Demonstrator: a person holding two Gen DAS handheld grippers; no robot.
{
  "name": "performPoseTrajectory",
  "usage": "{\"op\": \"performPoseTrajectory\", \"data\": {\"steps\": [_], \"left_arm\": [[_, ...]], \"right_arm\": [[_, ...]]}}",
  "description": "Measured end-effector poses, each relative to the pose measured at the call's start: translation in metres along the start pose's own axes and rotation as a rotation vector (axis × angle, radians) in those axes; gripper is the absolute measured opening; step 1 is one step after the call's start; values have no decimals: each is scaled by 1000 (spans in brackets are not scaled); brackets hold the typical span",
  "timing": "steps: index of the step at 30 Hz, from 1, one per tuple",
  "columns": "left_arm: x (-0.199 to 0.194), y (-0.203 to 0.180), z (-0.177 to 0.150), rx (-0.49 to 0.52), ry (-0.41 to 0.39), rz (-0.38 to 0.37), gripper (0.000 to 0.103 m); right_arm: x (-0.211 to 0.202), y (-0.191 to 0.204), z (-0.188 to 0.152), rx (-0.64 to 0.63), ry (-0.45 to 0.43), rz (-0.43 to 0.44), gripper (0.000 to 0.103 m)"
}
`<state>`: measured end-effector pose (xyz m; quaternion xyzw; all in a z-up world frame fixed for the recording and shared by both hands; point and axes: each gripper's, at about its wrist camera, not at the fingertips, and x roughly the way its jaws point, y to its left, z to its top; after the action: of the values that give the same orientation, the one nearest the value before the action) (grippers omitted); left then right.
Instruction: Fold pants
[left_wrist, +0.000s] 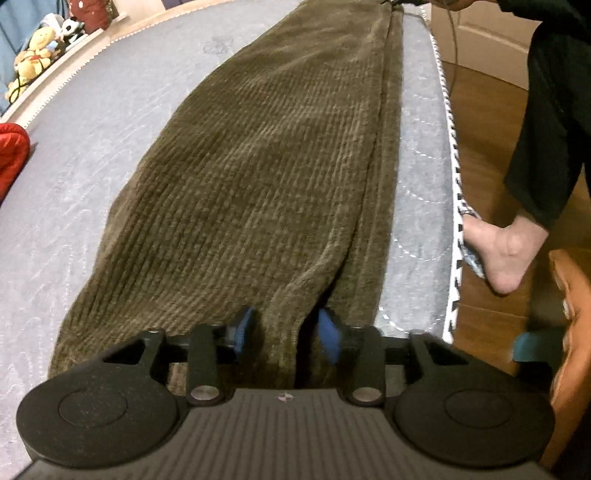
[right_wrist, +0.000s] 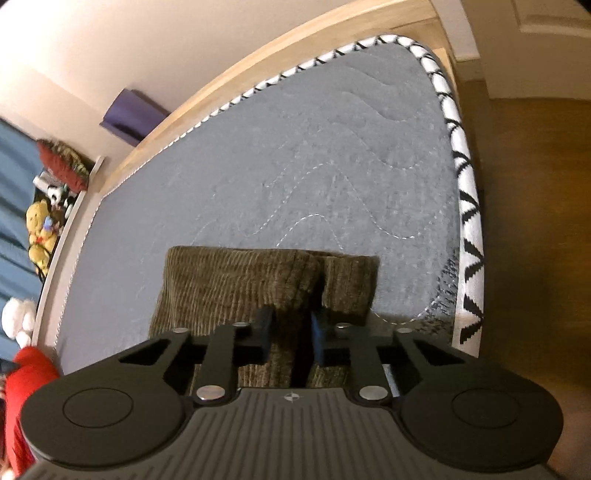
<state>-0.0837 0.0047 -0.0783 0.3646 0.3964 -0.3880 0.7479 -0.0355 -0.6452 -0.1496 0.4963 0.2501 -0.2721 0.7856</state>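
Observation:
Olive-brown corduroy pants (left_wrist: 266, 166) lie stretched lengthwise on a grey quilted mattress (left_wrist: 92, 147), the legs stacked one on the other near the bed's right edge. My left gripper (left_wrist: 286, 330) is at the near end of the pants, its blue pads shut on a raised ridge of the cloth. In the right wrist view the other end of the pants (right_wrist: 229, 280) lies flat on the mattress (right_wrist: 295, 166), with the upper layer set slightly left of the lower one. My right gripper (right_wrist: 291, 332) is shut on a fold of that cloth.
The bed's black-and-white trimmed edge (left_wrist: 452, 155) runs close beside the pants, with wooden floor beyond. A person's bare foot (left_wrist: 506, 254) and black trouser leg stand there. Plush toys (left_wrist: 37, 51) sit on a ledge past the far side. A red cloth (left_wrist: 11, 155) lies at the left.

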Motion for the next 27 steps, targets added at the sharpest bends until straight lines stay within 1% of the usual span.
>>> {"op": "performPoseTrajectory", "data": {"steps": [1, 2, 4, 6, 8, 10, 11, 12, 13, 14, 15, 16, 17, 18, 19, 20, 21, 23, 24, 25, 26, 27], "left_arm": [[0, 1, 0, 1, 5, 14, 18], [-2, 3, -1, -5, 6, 15, 17], [-11, 7, -4, -8, -17, 11, 10], [-26, 10, -8, -15, -46, -3, 8], [-40, 15, -15, -38, -74, -54, 8], [-46, 16, -24, -44, -74, -133, 8], [-43, 12, -27, -37, -59, -160, 8], [-37, 7, -29, -21, -36, -174, 9], [-30, 1, -30, -3, -9, -178, 15], [-25, -4, -31, 19, 7, -174, 18], [-26, -8, -31, 43, 1, -170, 29], [-31, -6, -30, 40, -14, -184, 42], [-37, -1, -29, 12, -42, -193, 45], [-47, 7, -28, -25, -85, -194, 46], [-57, 17, -28, -64, -134, -199, 48], [-69, 27, -29, -110, -193, -209, 49], [-78, 37, -31, -153, -241, -213, 52], [-89, 52, -36, -219, -290, -199, 52], [-91, 59, -41, -250, -291, -181, 52], [-89, 62, -44, -266, -273, -162, 52], [-84, 64, -48, -274, -232, -138, 52], [-72, 63, -52, -268, -164, -112, 51]], "right_arm": [[-3, 1, 0, -15, -13, 1, 12], [-6, 3, 1, -25, -26, 3, 10], [-16, 9, 1, -51, -66, 9, 9], [-35, 23, -2, -117, -137, 21, 7], [-54, 34, -6, -153, -199, 8, 7], [-63, 29, -7, -119, -219, -72, 7], [-60, 23, -6, -106, -213, -135, 7], [-51, 17, -5, -105, -182, -198, 7], [-38, 9, -4, -104, -136, -245, 7], [-26, 2, -4, -92, -90, -298, 7], [-18, -4, -5, -81, -65, -319, 8], [-16, -5, -6, -88, -69, -313, 8], [-19, 1, -5, -116, -82, -317, 9], [-23, 7, -6, -127, -101, -311, 12], [-29, 12, -7, -135, -128, -309, 12], [-35, 17, -9, -151, -155, -306, 16], [-41, 25, -10, -176, -192, -302, 27], [-51, 40, -15, -250, -270, -292, 38], [-55, 47, -16, -282, -298, -282, 38], [-58, 55, -19, -316, -322, -264, 38], [-59, 61, -22, -341, -333, -245, 38], [-59, 69, -26, -365, -334, -214, 39]]}}
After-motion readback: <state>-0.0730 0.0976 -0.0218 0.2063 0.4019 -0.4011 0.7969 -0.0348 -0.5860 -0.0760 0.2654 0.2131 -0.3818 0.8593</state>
